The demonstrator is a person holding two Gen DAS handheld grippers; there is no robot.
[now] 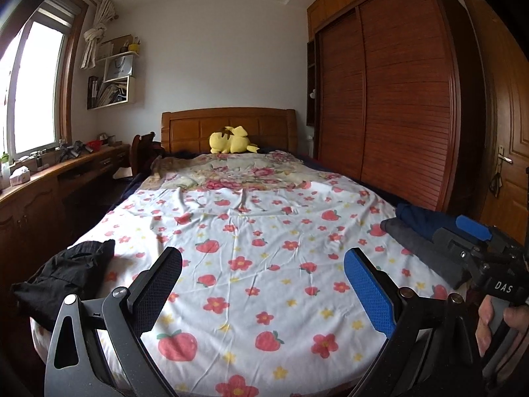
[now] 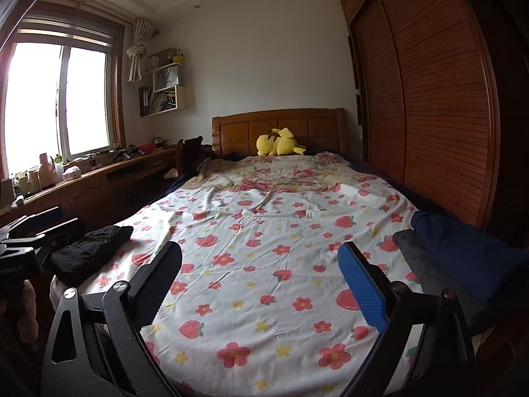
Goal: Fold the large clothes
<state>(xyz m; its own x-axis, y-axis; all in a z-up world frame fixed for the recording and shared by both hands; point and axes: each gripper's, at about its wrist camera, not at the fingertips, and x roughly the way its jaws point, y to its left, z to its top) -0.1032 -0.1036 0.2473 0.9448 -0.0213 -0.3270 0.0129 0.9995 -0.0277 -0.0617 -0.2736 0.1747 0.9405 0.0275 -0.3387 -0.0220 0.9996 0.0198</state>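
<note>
Both views look along a bed (image 1: 251,264) covered by a white sheet printed with red strawberries and flowers.

In the left wrist view, the left gripper (image 1: 263,284) fills the lower part of the frame. Its jaws stand wide apart, a black pad at lower left and a blue pad at lower right, with only the bare sheet showing between them.

A crumpled black garment (image 1: 69,278) lies at the left edge of the bed, at the lower left of the frame, just beside the black pad.

At the right edge of the bed, on the right of the frame, lie folded clothes: a grey garment (image 1: 426,248) with a dark blue garment (image 1: 420,215) beside it towards the wardrobe.

The right gripper (image 2: 259,281) appears from the side at the lower right of the left wrist view, with a hand (image 1: 496,324) on its handle. In its own view its jaws are spread wide with nothing between them but the sheet.

In the right wrist view the black garment sits at centre left and the folded grey and blue clothes at centre right, close to the blue pad.

A yellow plush toy (image 1: 231,140) rests against the wooden headboard (image 1: 228,125) at the centre of the frame. A louvred wooden wardrobe (image 1: 390,92) fills the right side, and a window (image 1: 33,89) above a cluttered wooden worktop (image 1: 49,172) is on the left.
</note>
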